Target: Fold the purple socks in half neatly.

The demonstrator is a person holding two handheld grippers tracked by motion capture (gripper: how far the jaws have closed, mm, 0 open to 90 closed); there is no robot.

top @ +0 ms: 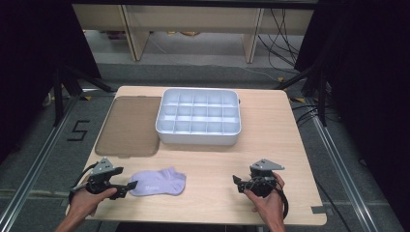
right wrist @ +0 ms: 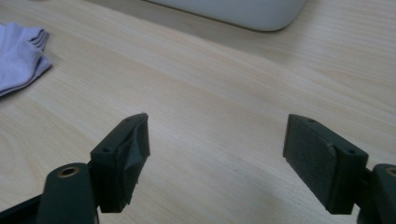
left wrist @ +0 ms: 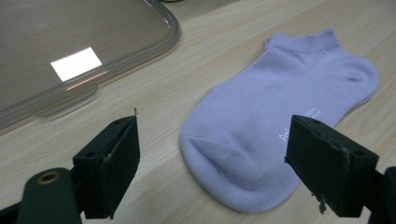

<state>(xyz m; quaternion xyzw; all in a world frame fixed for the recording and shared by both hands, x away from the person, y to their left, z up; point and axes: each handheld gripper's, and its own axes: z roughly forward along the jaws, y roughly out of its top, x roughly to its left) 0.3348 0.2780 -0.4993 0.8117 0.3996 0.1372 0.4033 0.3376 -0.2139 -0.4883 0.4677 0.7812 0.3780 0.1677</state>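
A lilac ankle sock (top: pixel 158 182) lies flat on the wooden table near its front edge, left of centre. My left gripper (top: pixel 126 186) is right at the sock's toe end, held in a hand at the front left. In the left gripper view the jaws stand wide apart with the sock's toe (left wrist: pixel 243 154) on the table between and beyond them, and the pads are clear of the fabric. My right gripper (top: pixel 237 182) is open at the front right over bare wood, well apart from the sock (right wrist: pixel 18 58).
A white tray (top: pixel 197 137) divided into several compartments stands at the middle of the table's far half. A flat translucent brown lid (top: pixel 129 126) lies to its left. The table edge (top: pixel 309 220) runs close in front of both hands.
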